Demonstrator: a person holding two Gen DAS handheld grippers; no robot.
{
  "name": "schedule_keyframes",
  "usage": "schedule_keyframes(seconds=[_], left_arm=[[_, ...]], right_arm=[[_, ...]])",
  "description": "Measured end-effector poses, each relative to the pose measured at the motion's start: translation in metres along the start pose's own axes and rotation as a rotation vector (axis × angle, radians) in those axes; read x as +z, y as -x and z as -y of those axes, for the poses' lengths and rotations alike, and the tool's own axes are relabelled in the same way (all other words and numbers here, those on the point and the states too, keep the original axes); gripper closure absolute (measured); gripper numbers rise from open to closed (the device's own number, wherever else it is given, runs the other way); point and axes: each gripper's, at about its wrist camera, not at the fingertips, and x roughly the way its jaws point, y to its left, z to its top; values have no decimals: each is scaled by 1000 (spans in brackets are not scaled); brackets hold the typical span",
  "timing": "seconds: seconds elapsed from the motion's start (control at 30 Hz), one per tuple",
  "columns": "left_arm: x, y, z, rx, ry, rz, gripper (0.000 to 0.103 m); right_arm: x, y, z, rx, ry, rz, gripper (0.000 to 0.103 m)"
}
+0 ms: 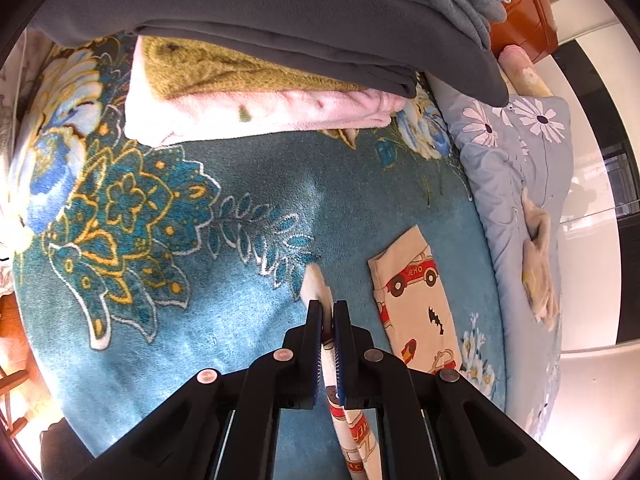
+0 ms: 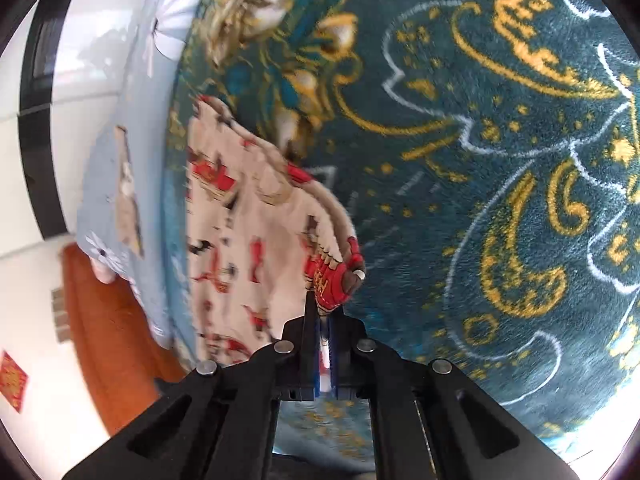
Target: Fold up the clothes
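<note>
Left gripper point(image 1: 327, 310) and right gripper point(image 2: 324, 312) each clamp the car-print cloth point(image 1: 416, 300). Risk: thin edge holds may slip, spoiling the fold.

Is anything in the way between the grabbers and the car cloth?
No, nothing is in between. The left gripper is shut right on an edge of the car-print cloth, and the right gripper is shut on another edge. The blue blanket around the cloth looks bare nearby.

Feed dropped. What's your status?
Left tool and right tool shut on car-print garment. Part lies on teal blanket. Folded stack clear.
</note>
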Motion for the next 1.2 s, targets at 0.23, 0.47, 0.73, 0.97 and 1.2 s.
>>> schedule_keyframes(seconds=[0.23,0.47,0.73,0.97,1.2], left_arm=[[19,-20,64,28,2,-41,97],[38,-77,129,172,-66,-74,97],[59,-130,149,191,-95,-132,97],[65,-143,153,48,-152,-152,88],[52,-119,107,6,-84,-113,72]], right_arm=[[45,7,-125,161,244,40,100],[81,-61,-176,137,201,57,100],[104,-91,-187,32,190,127,100],[113,-100,-191,-59,220,183,100],[111,-110,-190,-109,254,179,97]])
